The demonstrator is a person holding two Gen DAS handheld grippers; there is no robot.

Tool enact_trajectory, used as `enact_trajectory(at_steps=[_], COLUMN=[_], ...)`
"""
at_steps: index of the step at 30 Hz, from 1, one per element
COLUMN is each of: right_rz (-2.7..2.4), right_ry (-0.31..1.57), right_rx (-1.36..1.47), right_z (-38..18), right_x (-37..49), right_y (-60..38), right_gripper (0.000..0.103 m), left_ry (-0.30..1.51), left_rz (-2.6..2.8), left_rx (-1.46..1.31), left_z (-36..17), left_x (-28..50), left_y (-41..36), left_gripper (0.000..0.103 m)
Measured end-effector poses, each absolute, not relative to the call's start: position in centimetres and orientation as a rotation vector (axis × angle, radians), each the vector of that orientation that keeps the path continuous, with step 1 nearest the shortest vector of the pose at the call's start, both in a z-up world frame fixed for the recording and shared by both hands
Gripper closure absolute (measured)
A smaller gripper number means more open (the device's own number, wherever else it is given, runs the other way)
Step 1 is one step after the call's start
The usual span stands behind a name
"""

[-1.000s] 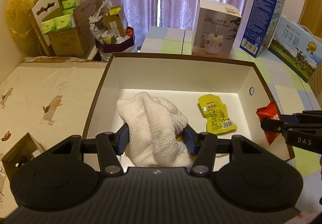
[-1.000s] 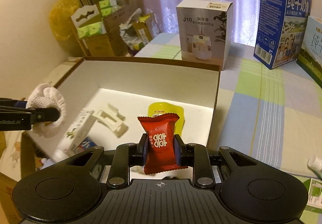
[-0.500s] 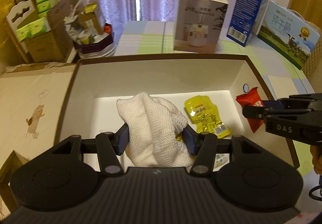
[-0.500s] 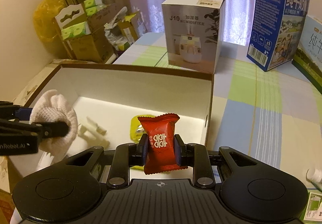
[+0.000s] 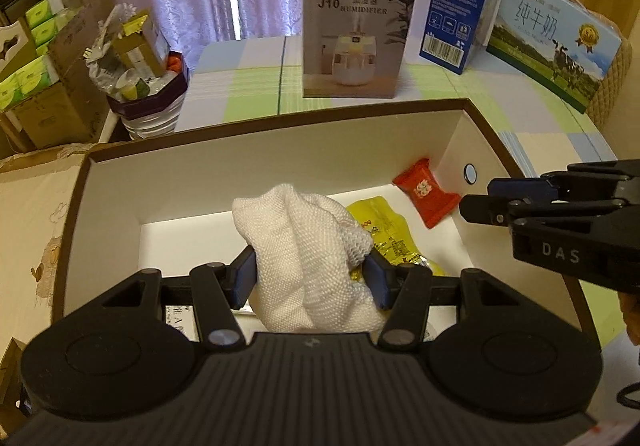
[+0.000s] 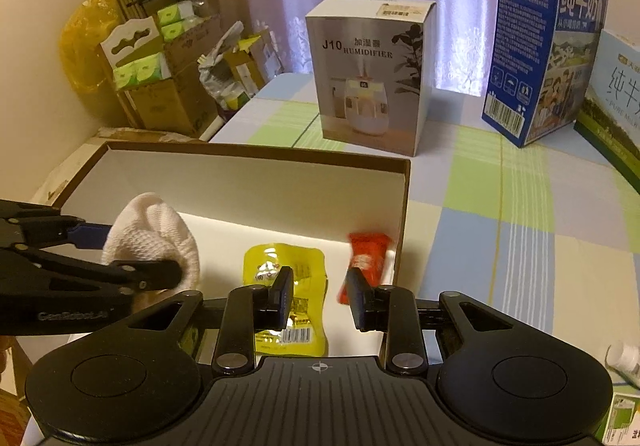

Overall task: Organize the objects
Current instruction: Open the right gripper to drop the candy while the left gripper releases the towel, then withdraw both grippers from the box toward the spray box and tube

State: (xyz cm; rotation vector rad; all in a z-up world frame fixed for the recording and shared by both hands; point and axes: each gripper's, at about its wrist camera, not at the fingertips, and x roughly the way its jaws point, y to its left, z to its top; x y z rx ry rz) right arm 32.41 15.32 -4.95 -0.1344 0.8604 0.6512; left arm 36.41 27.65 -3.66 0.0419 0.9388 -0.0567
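Knitted white cloth (image 5: 304, 246) clamped in left hand-held gripper (image 5: 310, 278), right hand-held gripper (image 6: 319, 298) just parted, crinkly red packet (image 6: 366, 260) released.

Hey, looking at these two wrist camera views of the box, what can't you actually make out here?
- Red candy packet: blurred in the right wrist view, so whether it has landed is unclear.
- Printed white items on the box floor: left wrist view, hidden behind the left gripper and white knitted cloth.
- Yellow pouch: print too small; the right gripper covers its lower part.
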Motion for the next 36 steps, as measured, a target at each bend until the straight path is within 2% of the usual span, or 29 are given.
enact_trajectory(at_steps=[6,10,14,16,27,36], right_rz=[0.654,0.662,0.669,0.678,0.711,0.714], right_ry=[0.874,0.877,0.878,0.883,0.893,0.889], right_rx=[-0.138,-0.142,-0.136,-0.126,-0.101,-0.098], right_z=[-5.1,-5.0,-4.6,-4.4,-3.2,-2.3], right_x=[32.3,32.1,31.7,31.5,29.9,28.1], right_y=[15.2,15.3,15.3,15.2,14.6,13.9], right_gripper=[0.074,0.068,0.061,0.059,0.054,0.045], left_ry=[0.946,0.939,0.905,0.899,0.922,0.908], left_rz=[-0.074,-0.085,-0.074,-0.07,0.023,0.072], left_rx=[0.066,0.077,0.111,0.122,0.103,0.052], left_z=[-4.4,-4.8,-4.6,-4.4,-2.8,-1.0], left_x=[37.6,38.7,39.1,39.2,36.9,33.1], left_y=[27.2,27.1,27.0,27.2,28.9,29.7], left_gripper=[0.05,0.047,0.026,0.022,0.01,0.005])
